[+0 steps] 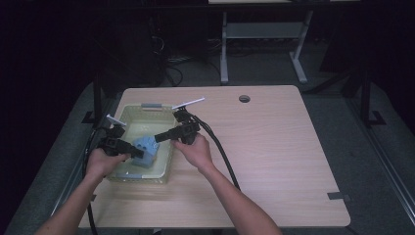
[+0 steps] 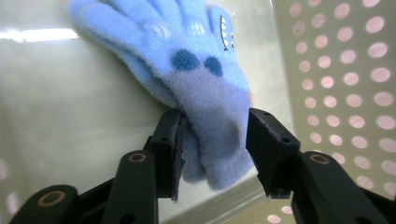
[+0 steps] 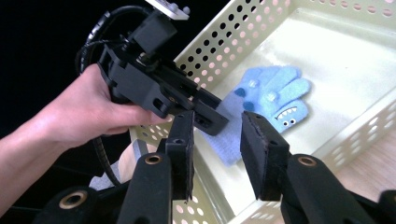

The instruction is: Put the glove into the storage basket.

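While the left tongs straddle the blue glove, it lies in the basket.

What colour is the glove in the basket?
Light blue glove with darker blue spots and a toothy mouth; clearest in the left gripper view.

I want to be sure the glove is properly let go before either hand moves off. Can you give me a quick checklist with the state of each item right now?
1. Glove lies inside the basket: ok.
2. Left gripper pads off the glove: not ok; the cuff sits between open jaws and touches one pad.
3. Right gripper empty: ok, its jaws stand open with nothing between them.
4. Right gripper clear of the basket rim: cannot tell.
5. Glove free of the basket wall: ok, it lies on the floor of the basket.
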Available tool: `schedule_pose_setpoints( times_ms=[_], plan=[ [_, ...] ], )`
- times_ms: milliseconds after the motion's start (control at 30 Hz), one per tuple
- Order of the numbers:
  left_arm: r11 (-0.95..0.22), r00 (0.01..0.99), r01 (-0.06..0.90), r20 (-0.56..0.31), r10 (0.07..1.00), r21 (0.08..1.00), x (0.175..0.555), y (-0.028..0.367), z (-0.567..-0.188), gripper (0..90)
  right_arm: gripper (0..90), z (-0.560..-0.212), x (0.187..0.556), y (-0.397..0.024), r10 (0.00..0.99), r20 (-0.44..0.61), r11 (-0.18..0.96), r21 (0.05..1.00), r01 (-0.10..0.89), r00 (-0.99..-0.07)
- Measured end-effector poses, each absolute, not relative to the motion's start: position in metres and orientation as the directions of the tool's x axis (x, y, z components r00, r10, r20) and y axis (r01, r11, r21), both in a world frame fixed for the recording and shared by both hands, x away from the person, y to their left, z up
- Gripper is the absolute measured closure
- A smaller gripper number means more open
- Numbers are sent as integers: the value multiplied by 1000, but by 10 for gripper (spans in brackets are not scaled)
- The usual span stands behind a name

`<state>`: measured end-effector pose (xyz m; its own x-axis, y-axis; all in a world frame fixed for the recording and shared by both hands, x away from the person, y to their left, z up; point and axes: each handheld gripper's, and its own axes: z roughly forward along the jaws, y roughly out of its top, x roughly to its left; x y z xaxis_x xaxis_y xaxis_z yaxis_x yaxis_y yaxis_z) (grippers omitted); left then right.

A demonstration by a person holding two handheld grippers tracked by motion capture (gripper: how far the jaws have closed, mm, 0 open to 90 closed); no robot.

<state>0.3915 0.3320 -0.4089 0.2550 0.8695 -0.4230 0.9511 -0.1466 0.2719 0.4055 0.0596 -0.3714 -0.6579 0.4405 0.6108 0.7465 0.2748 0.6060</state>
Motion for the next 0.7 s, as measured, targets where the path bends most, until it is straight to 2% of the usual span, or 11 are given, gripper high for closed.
schedule_pose_setpoints(
  times_ms=[133,233,433,600,700],
  plan=[
    [-134,258,943,-416,872,304,392,337,-399,499,648,-371,405,57,443,610,270,608,747,-657],
    [-107,247,937,-415,876,332,393,338,-392,498,647,-370,404,56,444,613,266,606,749,-654],
    [-143,273,931,-381,883,335,396,336,-394,674,647,-370,403,52,447,610,266,608,748,-655],
    [-169,278,937,-356,892,307,402,328,-401,680,648,-370,403,49,449,608,265,609,748,-654],
    [-202,281,944,-310,908,263,405,321,-409,680,648,-370,402,47,450,603,267,613,744,-659]
  ],
)
